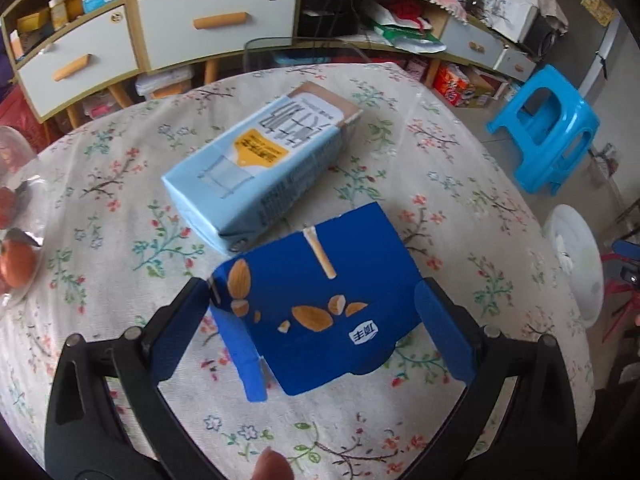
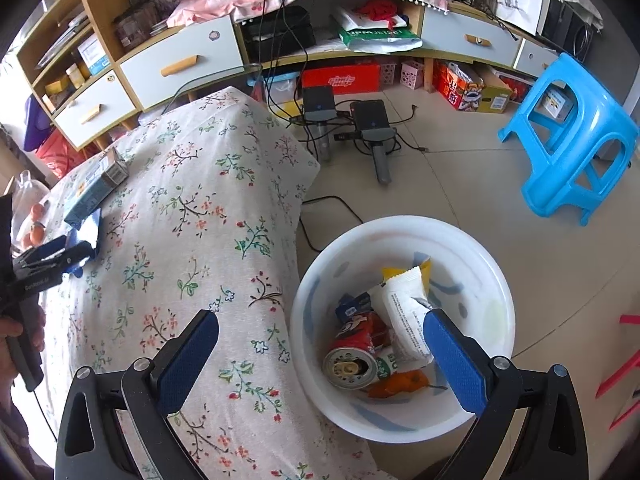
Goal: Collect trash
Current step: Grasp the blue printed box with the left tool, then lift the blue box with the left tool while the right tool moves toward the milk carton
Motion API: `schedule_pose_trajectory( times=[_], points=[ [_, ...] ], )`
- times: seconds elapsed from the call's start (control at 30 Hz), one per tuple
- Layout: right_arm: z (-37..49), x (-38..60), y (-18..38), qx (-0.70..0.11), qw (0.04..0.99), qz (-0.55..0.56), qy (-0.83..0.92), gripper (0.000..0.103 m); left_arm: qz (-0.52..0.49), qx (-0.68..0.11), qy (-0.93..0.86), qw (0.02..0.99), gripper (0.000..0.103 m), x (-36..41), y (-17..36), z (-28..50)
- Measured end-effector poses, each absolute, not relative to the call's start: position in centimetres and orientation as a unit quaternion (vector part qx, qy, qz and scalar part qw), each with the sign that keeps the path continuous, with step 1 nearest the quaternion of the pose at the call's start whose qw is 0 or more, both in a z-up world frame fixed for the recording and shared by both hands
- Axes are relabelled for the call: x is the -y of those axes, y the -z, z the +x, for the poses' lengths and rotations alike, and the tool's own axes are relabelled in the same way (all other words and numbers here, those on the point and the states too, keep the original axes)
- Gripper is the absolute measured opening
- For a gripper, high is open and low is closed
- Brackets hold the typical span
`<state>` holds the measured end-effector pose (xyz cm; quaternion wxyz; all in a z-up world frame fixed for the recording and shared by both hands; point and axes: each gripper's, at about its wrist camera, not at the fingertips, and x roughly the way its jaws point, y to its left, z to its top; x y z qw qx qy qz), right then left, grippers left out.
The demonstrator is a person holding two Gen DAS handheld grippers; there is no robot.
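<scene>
A dark blue almond carton lies on the floral tablecloth. My left gripper has its jaws on either side of the carton, touching or nearly touching its flanks. A light blue milk carton lies just beyond it. In the right wrist view my right gripper is open and empty above the table edge and the white trash bin. The bin holds a can, a white wrapper and other scraps. The left gripper and both cartons show at far left.
A blue plastic stool stands on the floor to the right; it also shows in the right wrist view. A bag of oranges sits at the table's left edge. Cabinets with drawers line the back wall. Cables and black devices lie on the floor.
</scene>
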<state>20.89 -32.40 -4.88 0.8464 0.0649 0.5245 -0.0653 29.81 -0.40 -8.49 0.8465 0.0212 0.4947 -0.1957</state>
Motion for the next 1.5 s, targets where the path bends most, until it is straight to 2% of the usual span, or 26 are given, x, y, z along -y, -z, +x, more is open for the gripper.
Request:
schedule_pose_trajectory(
  times=[0.07, 0.27, 0.4, 0.57, 0.87, 1.07, 1.17, 1.3, 1.5],
  points=[
    [20.9, 32.5, 4.7, -0.522, 0.848, 0.064, 0.065, 0.103, 0.013, -0.507, 0.224, 0.833, 0.102, 0.8, 8.6, 29.4],
    [20.9, 32.4, 4.5, -0.52, 0.849, 0.066, 0.063, 0.103, 0.073, -0.513, 0.24, 0.821, 0.102, 2.5, 8.9, 27.0],
    [20.9, 32.0, 4.5, -0.519, 0.85, 0.068, 0.057, 0.103, 0.059, -0.519, 0.213, 0.826, 0.102, 2.7, 8.4, 27.0],
    [20.4, 32.0, 4.0, -0.514, 0.853, 0.074, 0.053, 0.103, 0.129, -0.476, 0.192, 0.848, 0.102, 3.9, 7.8, 26.4],
    [19.5, 33.6, 3.7, -0.514, 0.852, 0.08, 0.059, 0.103, 0.116, -0.487, 0.312, 0.808, 0.1, 6.2, 7.5, 24.8],
    [18.8, 34.9, 3.4, -0.511, 0.853, 0.088, 0.066, 0.103, 0.142, -0.447, 0.252, 0.847, 0.1, 6.0, 5.6, 25.9],
    [18.7, 35.1, 3.3, -0.509, 0.854, 0.088, 0.066, 0.103, 0.16, -0.444, 0.248, 0.846, 0.1, 7.1, 5.9, 26.8],
    [18.6, 35.3, 3.2, -0.508, 0.854, 0.085, 0.066, 0.103, 0.242, -0.434, 0.267, 0.826, 0.1, 10.5, 7.2, 27.4],
    [18.7, 35.3, 3.3, -0.51, 0.854, 0.085, 0.059, 0.103, 0.244, -0.464, 0.279, 0.805, 0.1, 11.0, 8.7, 28.2]
  ],
)
